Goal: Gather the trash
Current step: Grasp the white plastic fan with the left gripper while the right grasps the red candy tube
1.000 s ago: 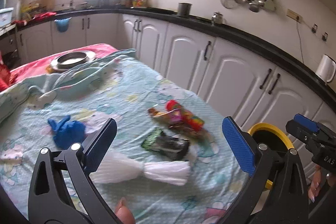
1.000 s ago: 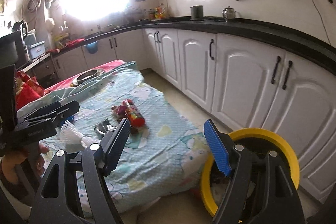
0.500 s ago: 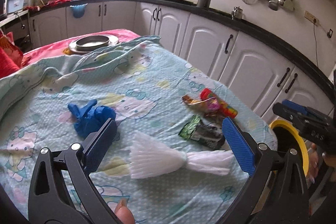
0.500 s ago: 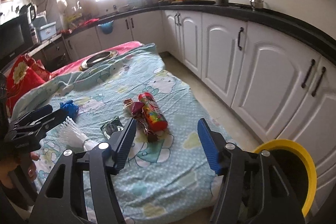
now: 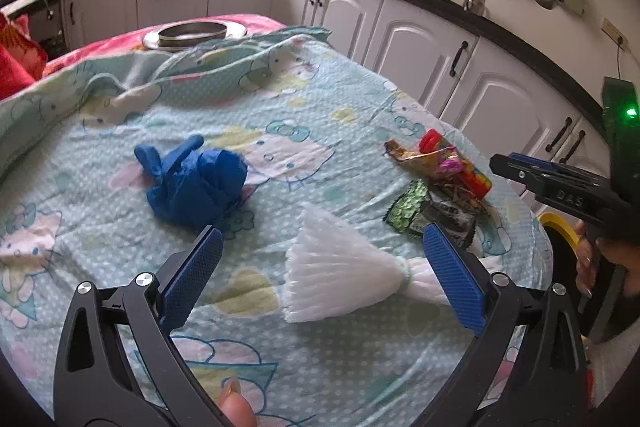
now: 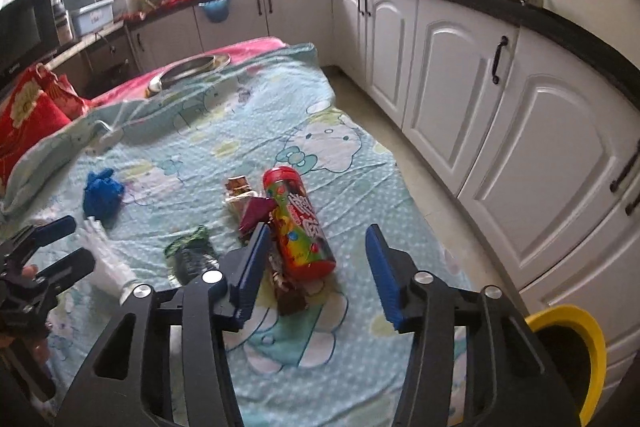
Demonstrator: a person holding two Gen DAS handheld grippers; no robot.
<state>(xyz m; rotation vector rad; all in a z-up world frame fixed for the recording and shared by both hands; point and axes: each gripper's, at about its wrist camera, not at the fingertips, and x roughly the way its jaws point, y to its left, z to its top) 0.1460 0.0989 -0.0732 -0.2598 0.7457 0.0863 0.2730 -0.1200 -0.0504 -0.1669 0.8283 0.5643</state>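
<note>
Trash lies on a table under a light blue cartoon cloth (image 5: 280, 99). A white pleated foam sleeve (image 5: 340, 271) lies between the fingers of my open left gripper (image 5: 320, 267). A crumpled blue glove (image 5: 192, 183) lies just beyond it. My open right gripper (image 6: 316, 263) hovers over a red candy tube (image 6: 298, 227), with crumpled wrappers (image 6: 244, 199) and a green-black packet (image 6: 190, 255) beside it. The tube (image 5: 456, 163) and packet (image 5: 428, 215) also show in the left wrist view. A yellow-rimmed bin (image 6: 576, 355) stands low at the right, off the table's edge.
A metal dish (image 5: 192, 33) sits on a red cloth at the table's far end. White cabinets (image 6: 460, 75) under a black counter run along the right. A red bag (image 6: 28, 119) is at the left. The floor between table and cabinets is bare tile.
Both grippers have moved left, away from the bin and over the table. The left now straddles the white sleeve; the right has come close above the candy tube. Both stay open.
</note>
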